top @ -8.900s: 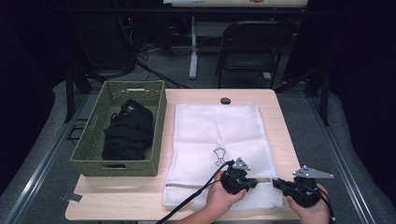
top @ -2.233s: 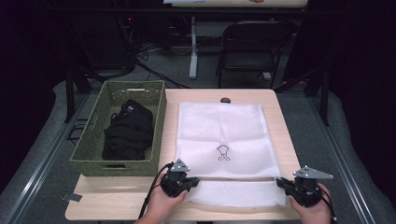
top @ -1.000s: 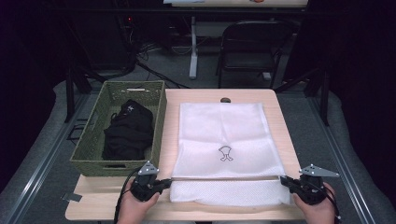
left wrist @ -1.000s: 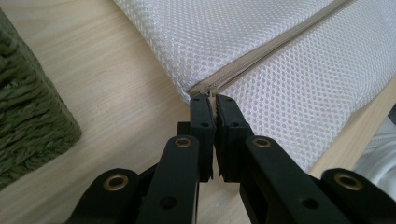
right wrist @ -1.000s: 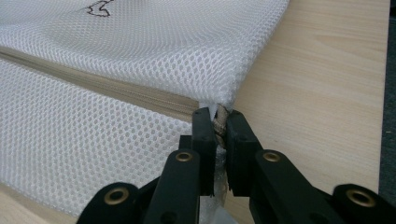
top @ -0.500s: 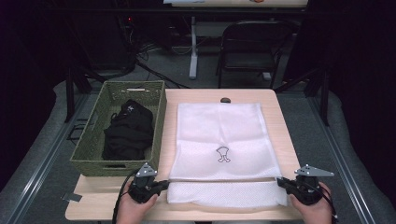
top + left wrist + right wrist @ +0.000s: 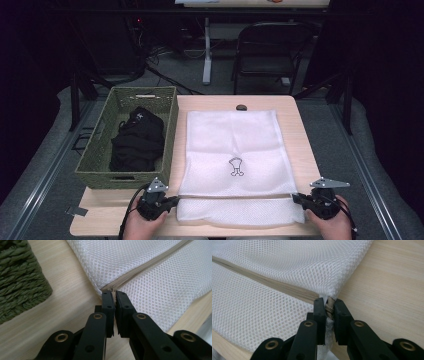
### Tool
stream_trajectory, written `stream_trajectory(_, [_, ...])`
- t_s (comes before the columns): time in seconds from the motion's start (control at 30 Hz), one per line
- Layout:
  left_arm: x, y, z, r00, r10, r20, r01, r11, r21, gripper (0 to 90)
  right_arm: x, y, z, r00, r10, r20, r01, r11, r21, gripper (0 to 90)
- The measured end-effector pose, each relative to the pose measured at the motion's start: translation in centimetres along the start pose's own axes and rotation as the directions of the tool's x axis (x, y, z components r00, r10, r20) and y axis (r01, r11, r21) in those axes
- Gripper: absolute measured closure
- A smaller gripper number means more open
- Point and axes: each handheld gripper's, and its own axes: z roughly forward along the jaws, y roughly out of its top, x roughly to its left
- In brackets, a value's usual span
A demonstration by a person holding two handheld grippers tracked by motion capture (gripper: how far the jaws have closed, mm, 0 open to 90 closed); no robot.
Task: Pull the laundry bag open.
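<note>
- The left hand-held gripper [image 7: 113, 293] sits near the front left corner of the surface [image 7: 310, 150], jaws pinched almost together on the left end of the zipper [image 7: 140, 268] of a white mesh laundry bag [image 7: 232, 150].
- The right hand-held gripper [image 7: 329, 302] rests near the front right corner, its narrow jaws gripping the bunched beige zipper end and mesh at the bag's right edge; those jaws have just been easing apart slightly, the fabric between them.
- Each gripper is held in a hand at the front edge, the left hand [image 7: 142, 227] and the right hand [image 7: 332, 225] well apart, the zipper line running straight between them.
- The bag lies flat, stretching from the front edge nearly to the back edge, a small printed emblem [image 7: 235, 167] at its middle.
- A green woven basket [image 7: 95, 160] stands along the left edge, just beside the bag, with dark clothing [image 7: 137, 145] piled inside.
- A small dark round object [image 7: 241, 107] lies at the back edge, just beyond the bag.
</note>
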Motion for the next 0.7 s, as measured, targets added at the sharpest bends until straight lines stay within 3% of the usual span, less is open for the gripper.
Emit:
stream_trajectory(0.27, [-0.03,-0.06,0.07,0.9999,0.0,-0.011,0.0,1.0,0.001,80.2,-0.18,-0.17,0.35,1.0,-0.004,0.008,0.003,1.0,0.012,75.5])
stream_trajectory(0.53, [-0.43,0.05,0.09,0.9995,0.018,-0.027,-0.019,0.9996,-0.022,62.5,-0.04,-0.21,0.34,0.9995,-0.02,0.023,0.02,1.0,-0.015,54.5])
stream_trajectory(0.7, [-0.44,0.09,-0.04,0.9987,0.035,-0.037,-0.036,0.999,-0.027,56.7,0.08,-0.22,0.38,0.9973,-0.062,0.041,0.064,0.997,-0.05,46.8])
